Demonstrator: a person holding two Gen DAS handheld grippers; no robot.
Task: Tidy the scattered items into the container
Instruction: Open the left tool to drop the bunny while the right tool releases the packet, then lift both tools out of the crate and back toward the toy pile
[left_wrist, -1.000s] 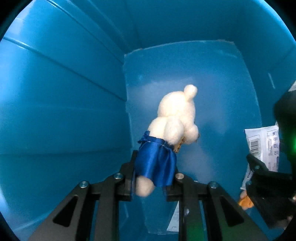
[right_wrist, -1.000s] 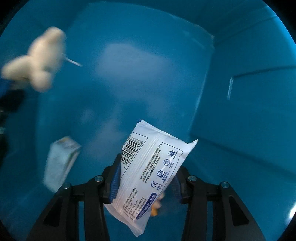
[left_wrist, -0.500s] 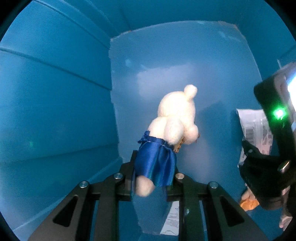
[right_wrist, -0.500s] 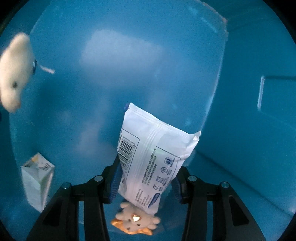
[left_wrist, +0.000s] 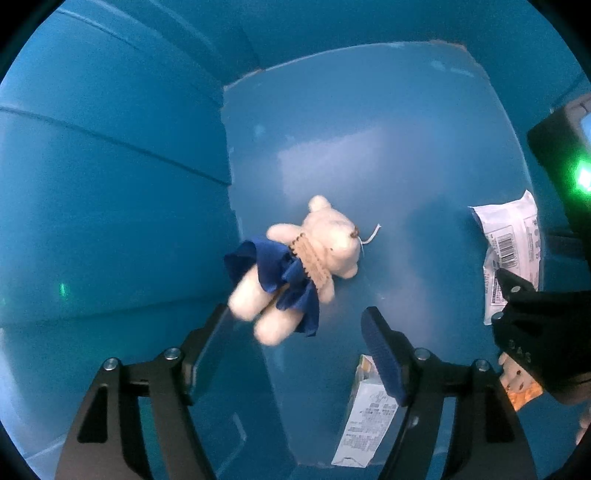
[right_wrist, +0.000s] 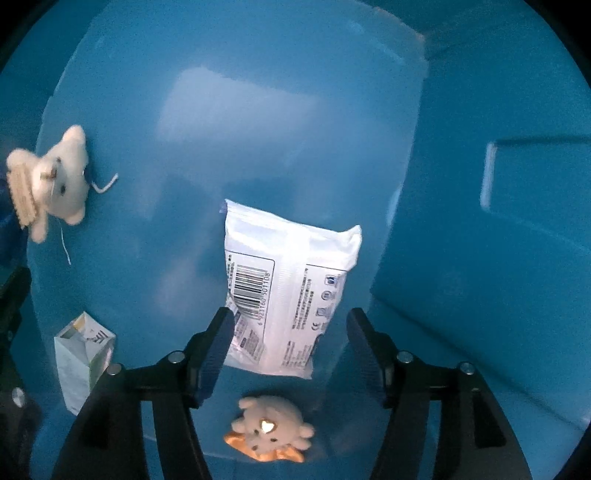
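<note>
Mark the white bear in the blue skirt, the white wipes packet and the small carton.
White bear (left_wrist: 332, 240): left wrist view, its head.
Wipes packet (right_wrist: 291, 258): right wrist view, upper middle.
Small carton (right_wrist: 79, 363): right wrist view, front panel.

White packet (right_wrist: 286, 291): barcode w/ digits approx. 6 923160 501108, CE mark; remaining print too small.

We see the blue container (left_wrist: 110, 206) from inside. A cream plush bear (left_wrist: 295, 266) in a blue satin skirt lies tilted, slightly blurred. A white barcode-printed packet (right_wrist: 284, 291) stands between open jaws. A small carton (right_wrist: 83, 362) and an orange-trimmed plush toy (right_wrist: 269, 428) rest on the floor.
</note>
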